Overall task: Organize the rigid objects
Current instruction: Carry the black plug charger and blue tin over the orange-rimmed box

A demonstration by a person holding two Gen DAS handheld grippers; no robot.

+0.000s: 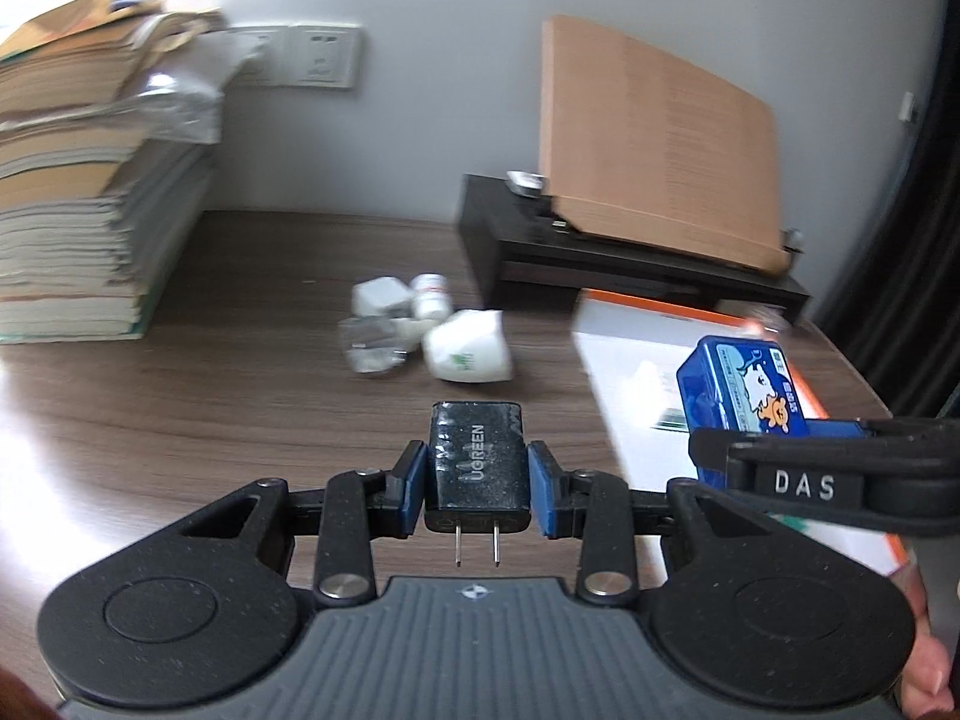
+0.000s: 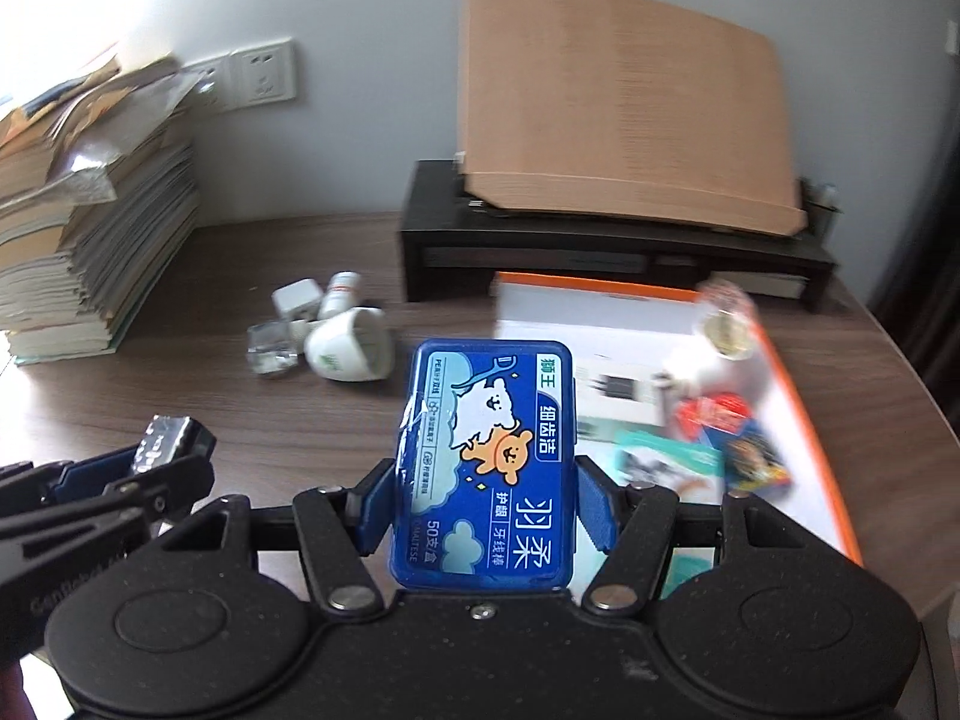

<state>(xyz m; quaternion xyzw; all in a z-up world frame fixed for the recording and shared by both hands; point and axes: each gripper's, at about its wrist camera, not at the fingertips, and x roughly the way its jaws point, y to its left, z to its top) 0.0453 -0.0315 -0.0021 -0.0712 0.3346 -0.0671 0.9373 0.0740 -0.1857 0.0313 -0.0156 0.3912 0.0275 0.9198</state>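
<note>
Black charger (image 1: pixel 478 463), UGREEN printed on it, is pinched between the blue pads of the left gripper (image 1: pixel 477 491), prongs facing the camera, held up over the wood-grain surface (image 1: pixel 240 396). Blue floss-pick box (image 2: pixel 487 465) is clamped between the fingers (image 2: pixel 377 509) of the right gripper (image 2: pixel 485 510), above the white orange-edged box (image 2: pixel 600 330). Small white bits and a tipped white cup (image 2: pixel 351 345) are left lying mid-surface, near the stacked books (image 2: pixel 90 228).
</note>
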